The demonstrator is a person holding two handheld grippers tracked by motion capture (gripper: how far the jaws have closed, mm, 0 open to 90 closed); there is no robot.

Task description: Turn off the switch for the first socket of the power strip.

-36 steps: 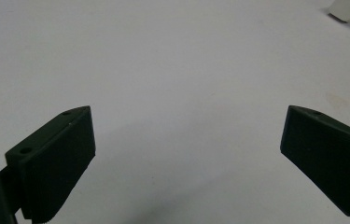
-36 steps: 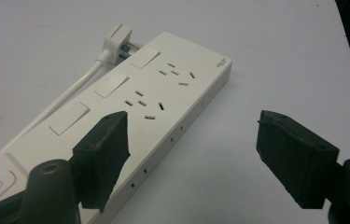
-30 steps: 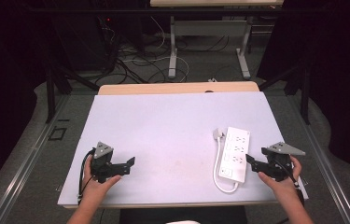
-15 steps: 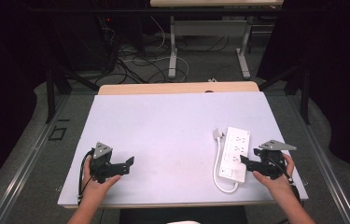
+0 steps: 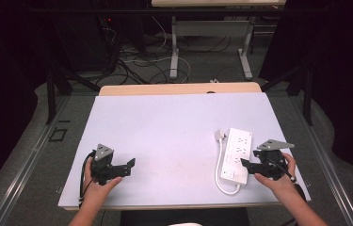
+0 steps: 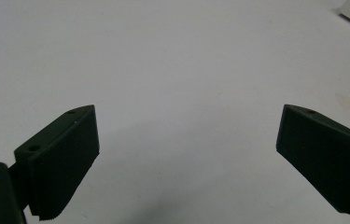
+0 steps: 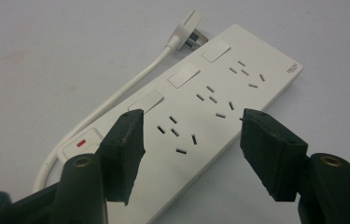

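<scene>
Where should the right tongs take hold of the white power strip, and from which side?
Grip the power strip across its narrow width, near the end closest to the right tongs. It lies flat and long, so coming down from above with one jaw on each long edge likely suits; the cord runs along one edge.

The only lettering in sight is a small dark mark printed at the far corner of the white power strip (image 7: 219, 100), seen in the right gripper view; it looks like a short brand name, perhaps, but it is too small and blurred to read. From the high view the strip (image 5: 238, 153) shows no legible print.
</scene>
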